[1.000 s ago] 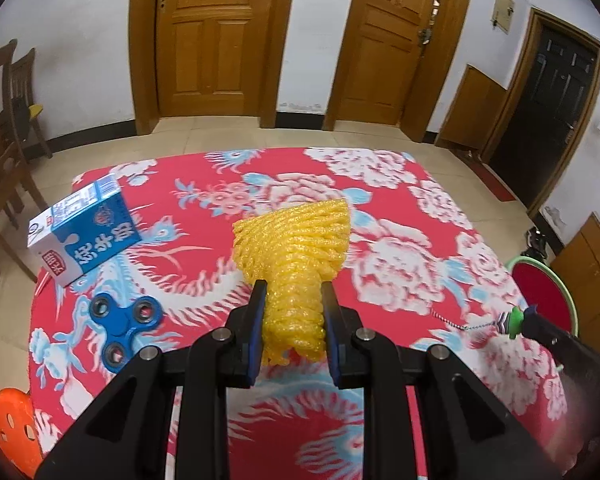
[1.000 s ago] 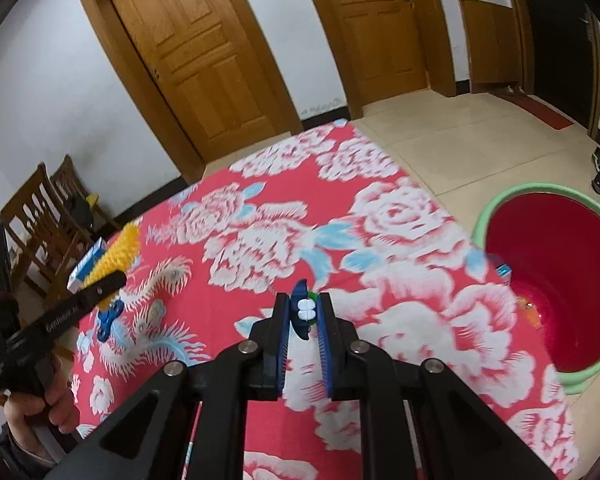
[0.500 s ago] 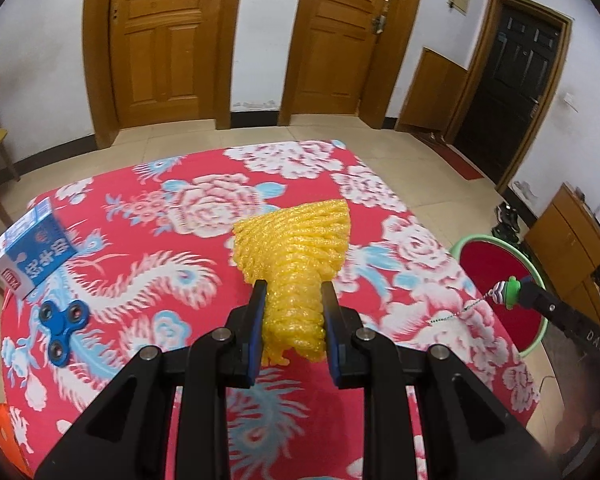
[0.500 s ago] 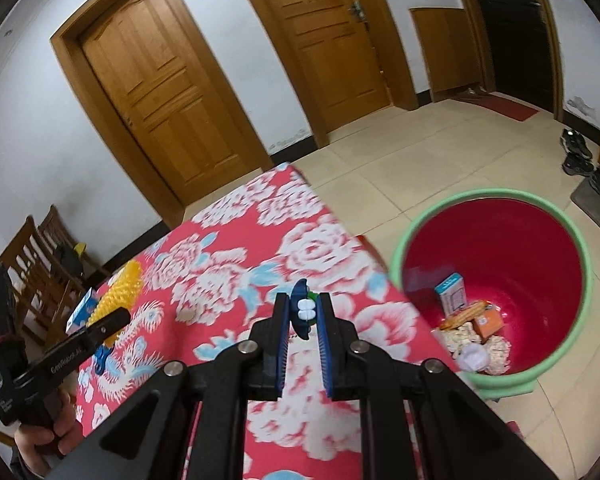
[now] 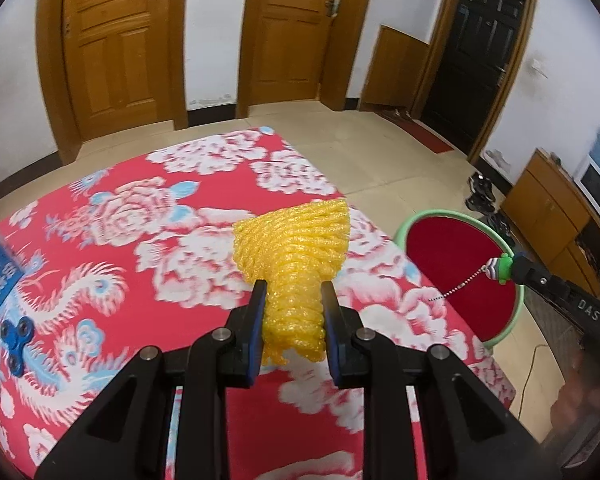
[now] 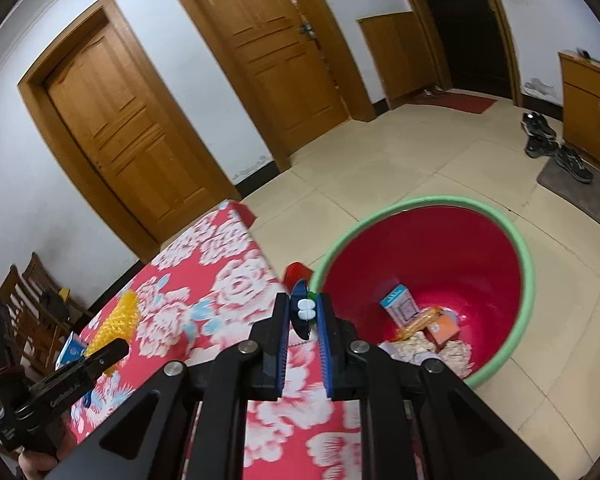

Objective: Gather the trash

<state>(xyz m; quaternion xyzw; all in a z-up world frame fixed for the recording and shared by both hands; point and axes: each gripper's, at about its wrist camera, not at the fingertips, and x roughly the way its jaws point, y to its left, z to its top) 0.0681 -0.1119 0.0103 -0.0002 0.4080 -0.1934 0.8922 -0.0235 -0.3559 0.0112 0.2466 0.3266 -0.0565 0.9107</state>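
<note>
The left hand-held gripper (image 5: 292, 320) tilts downward over the surface (image 5: 148, 216), its jaws pinching a yellow foam net (image 5: 296, 256) that fans out ahead of the fingertips. The right hand-held gripper (image 6: 305, 320) also angles down — pressed together on a small blue-and-white toy (image 6: 302, 312) with a bead chain (image 5: 456, 288). Just ahead and to its right on the floor sits the red basin (image 6: 480, 248), with trash inside.
</note>
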